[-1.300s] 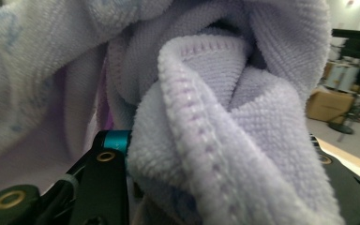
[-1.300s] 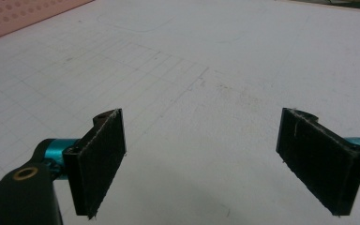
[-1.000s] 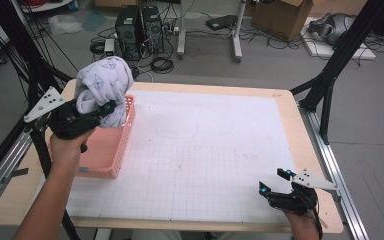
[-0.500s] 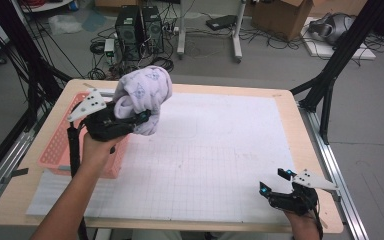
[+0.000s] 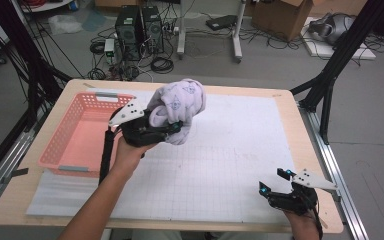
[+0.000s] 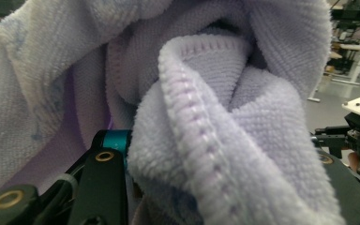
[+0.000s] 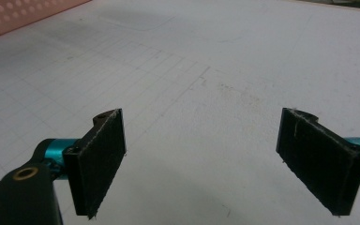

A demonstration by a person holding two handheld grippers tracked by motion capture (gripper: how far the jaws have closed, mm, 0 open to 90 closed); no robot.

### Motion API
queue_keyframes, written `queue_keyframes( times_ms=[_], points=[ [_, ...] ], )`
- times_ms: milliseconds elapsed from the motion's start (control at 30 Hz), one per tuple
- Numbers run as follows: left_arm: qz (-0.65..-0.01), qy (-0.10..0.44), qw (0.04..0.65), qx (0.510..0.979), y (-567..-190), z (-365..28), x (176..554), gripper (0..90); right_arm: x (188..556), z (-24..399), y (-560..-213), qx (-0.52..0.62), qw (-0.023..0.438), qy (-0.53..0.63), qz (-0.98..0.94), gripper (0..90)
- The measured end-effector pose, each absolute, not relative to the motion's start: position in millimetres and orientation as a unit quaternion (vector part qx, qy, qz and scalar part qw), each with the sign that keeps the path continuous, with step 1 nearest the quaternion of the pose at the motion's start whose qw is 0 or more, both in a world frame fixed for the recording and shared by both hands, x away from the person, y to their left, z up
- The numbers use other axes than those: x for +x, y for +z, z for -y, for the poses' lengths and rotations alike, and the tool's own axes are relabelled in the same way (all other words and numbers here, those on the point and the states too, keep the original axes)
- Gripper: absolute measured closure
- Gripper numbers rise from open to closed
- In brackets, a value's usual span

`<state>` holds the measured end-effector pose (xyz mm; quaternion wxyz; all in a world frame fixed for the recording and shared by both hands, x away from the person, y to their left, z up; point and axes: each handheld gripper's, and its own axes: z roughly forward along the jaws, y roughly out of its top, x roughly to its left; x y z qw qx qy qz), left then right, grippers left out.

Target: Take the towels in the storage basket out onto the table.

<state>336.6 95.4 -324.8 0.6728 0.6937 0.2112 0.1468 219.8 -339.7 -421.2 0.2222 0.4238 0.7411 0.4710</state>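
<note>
A workshop floor strewn with cables, computer towers and cardboard boxes lies beyond a wooden table [image 5: 40, 200] covered by a white gridded mat [image 5: 230, 150]. At the left of the table stands a pink plastic basket [image 5: 67, 145] with perforated walls, resting partly on the mat; its corner also shows at the top left of the right gripper view.

Just right of the basket, over the mat's far-left part, the left gripper [image 5: 172, 127] is held up above the surface by the person's forearm, which comes in from the near edge. Its jaws are clamped on a bunched pale lilac towel [image 5: 177, 107] with a faint printed pattern. The towel bulges above and beyond the gripper, hanging clear of the table. In the left gripper view the towel [image 6: 206, 117] crowds the lens: thick folds of terry cloth and a stitched hem run between the two black jaws, which press into it from either side.

At the near-right corner of the table the right gripper [image 5: 276, 181] sits low over the mat, well apart from the towel. Its jaws stand wide apart with nothing between them; in the right gripper view the two black pads [image 7: 101, 159] frame bare gridded mat.
</note>
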Motion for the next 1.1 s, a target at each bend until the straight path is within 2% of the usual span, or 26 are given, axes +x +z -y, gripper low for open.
queue_keyframes(
  times_ms=[300, 533, 867, 933, 1000, 1100],
  points=[
    [-0.222, 0.134, 0.653, 0.711, -348.2, -60.5, 343.7, 48.9, 220.0, 341.0, -421.4, 0.425, 0.22, 0.47, -0.742, 14.7],
    [-0.256, 0.1, 0.621, 0.734, -383.0, -39.1, 355.1, 45.9, 221.2, 341.2, -422.5, 0.426, 0.217, 0.47, -0.742, 14.7],
    [-0.271, 0.064, 0.581, 0.765, -415.2, -10.2, 366.2, 44.9, 221.6, 341.9, -423.2, 0.427, 0.217, 0.469, -0.742, 14.7],
    [-0.282, 0.054, 0.58, 0.763, -419.3, -7.1, 367.3, 42.2, 221.8, 341.4, -423.1, 0.428, 0.215, 0.469, -0.742, 14.7],
    [-0.29, 0.052, 0.573, 0.765, -420.9, -5.1, 367.3, 35.5, 222.1, 341.1, -423.3, 0.426, 0.216, 0.469, -0.744, 14.7],
    [-0.293, 0.077, 0.577, 0.759, -415.7, -15.0, 365.3, 32.2, 222.2, 341.7, -423.6, 0.426, 0.216, 0.469, -0.743, 14.7]
  ],
)
